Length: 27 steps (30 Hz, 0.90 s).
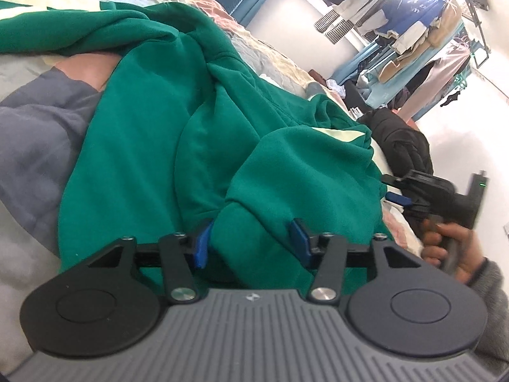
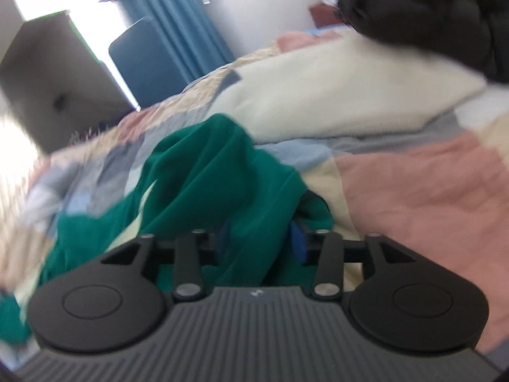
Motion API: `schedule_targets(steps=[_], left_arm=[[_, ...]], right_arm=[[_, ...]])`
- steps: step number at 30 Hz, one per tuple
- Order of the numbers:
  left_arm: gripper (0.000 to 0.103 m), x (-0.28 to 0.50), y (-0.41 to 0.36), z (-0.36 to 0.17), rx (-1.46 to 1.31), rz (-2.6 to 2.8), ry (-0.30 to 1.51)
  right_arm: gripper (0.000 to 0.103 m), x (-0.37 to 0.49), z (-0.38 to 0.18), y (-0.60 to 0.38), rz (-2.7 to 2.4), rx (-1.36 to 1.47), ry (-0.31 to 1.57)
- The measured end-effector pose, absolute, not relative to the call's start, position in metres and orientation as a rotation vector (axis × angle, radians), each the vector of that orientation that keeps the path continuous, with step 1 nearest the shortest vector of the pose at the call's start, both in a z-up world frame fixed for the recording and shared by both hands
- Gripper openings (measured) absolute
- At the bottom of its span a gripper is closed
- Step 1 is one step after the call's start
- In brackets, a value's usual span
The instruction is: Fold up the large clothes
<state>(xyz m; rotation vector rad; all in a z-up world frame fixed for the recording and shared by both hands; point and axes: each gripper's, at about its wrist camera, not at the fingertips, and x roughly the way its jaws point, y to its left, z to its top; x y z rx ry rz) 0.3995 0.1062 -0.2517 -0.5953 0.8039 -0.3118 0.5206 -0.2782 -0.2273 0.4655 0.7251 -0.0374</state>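
Observation:
A large green sweatshirt (image 1: 152, 133) with cream patches lies rumpled on a patchwork quilt (image 1: 35, 146). My left gripper (image 1: 251, 243) has its blue pads (image 1: 201, 245) against a thick fold of the green cloth at the near edge, and the fold fills the gap between them. My right gripper (image 2: 259, 238) sits over another bunch of the sweatshirt (image 2: 203, 172). Its jaws stand apart, green cloth runs between them, and a dark gap shows beside the right pad (image 2: 298, 242); that view is blurred. The right gripper (image 1: 396, 187) also shows at the garment's right edge, held by a hand (image 1: 445, 248).
The quilt (image 2: 423, 184) has pink, cream, blue and grey squares. A black padded jacket (image 1: 400, 140) lies on the bed's right side (image 2: 429, 16). A rack of hanging clothes (image 1: 413, 31) stands beyond it, and blue curtains (image 2: 191, 31) hang at the back.

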Motion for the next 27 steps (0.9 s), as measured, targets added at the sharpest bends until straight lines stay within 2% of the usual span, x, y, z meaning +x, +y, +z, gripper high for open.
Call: schedule_targets(steps=[1, 2, 3, 11, 14, 21, 27], left_arm=[[0.045, 0.398, 0.104, -0.250, -0.583, -0.307, 0.797], [0.035, 0.398, 0.102, -0.248, -0.568, -0.299, 0.787], [0.016, 0.396, 0.100, -0.244, -0.542, -0.287, 0.775], [0.013, 0.377, 0.120, -0.212, -0.531, -0.253, 0.639], [0.013, 0.378, 0.127, -0.213, -0.531, -0.221, 0.643], [0.014, 0.398, 0.128, -0.244, -0.515, -0.134, 0.759], [0.016, 0.402, 0.131, -0.247, -0.519, -0.130, 0.742]], right_arm=[[0.047, 0.511, -0.223, -0.274, -0.027, 0.443, 0.722], [0.047, 0.504, -0.218, -0.268, -0.015, 0.431, 0.717], [0.047, 0.495, -0.213, -0.264, -0.008, 0.426, 0.708], [0.047, 0.448, -0.179, -0.197, 0.182, 0.286, 0.615], [0.047, 0.436, -0.176, -0.166, 0.276, 0.219, 0.597], [0.045, 0.438, -0.210, -0.104, 0.436, 0.060, 0.661], [0.045, 0.451, -0.244, -0.092, 0.432, 0.047, 0.754]])
